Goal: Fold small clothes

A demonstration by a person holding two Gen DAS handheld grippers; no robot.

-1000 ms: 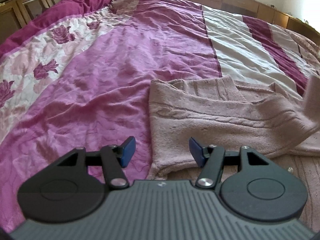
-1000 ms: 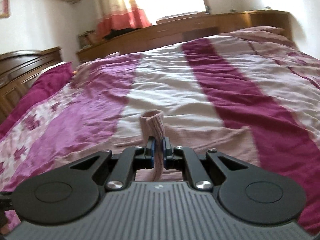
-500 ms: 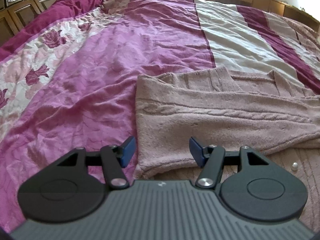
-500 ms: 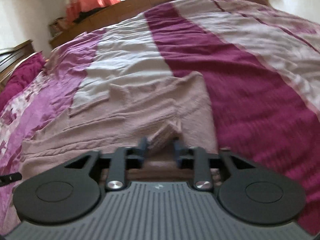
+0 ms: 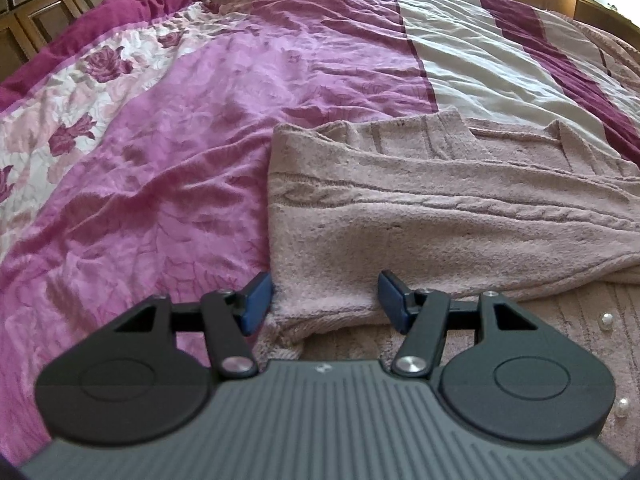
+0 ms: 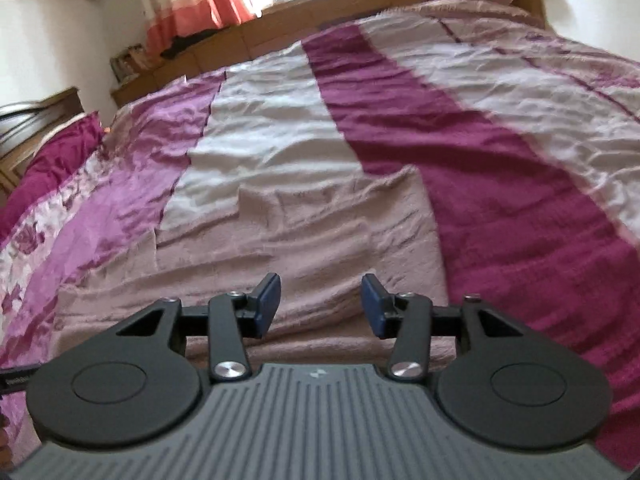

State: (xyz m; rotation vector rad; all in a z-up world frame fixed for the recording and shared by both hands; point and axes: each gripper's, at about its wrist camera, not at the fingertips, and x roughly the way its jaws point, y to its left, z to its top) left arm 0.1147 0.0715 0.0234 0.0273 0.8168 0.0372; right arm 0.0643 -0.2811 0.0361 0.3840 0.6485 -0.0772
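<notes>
A dusty-pink knit cardigan (image 5: 420,216) lies flat on the bed, one sleeve folded across its body, with pearl buttons (image 5: 607,319) at the lower right. It also shows in the right wrist view (image 6: 304,248). My left gripper (image 5: 325,303) is open, its blue pads on either side of the sleeve's cuff end, low over it. My right gripper (image 6: 320,305) is open and empty, just above the cardigan's near right part.
The bedspread (image 5: 192,128) is pink, white and maroon striped with a rose print at the left. A wooden headboard (image 5: 44,20) stands at the far left. A wooden ledge (image 6: 360,4) and curtained window lie beyond the bed.
My right gripper carried the sleeve cuff down onto the cardigan, opened and let it go. The sleeve now lies across the body. My left gripper edged right, its pads now around the cuff end.
</notes>
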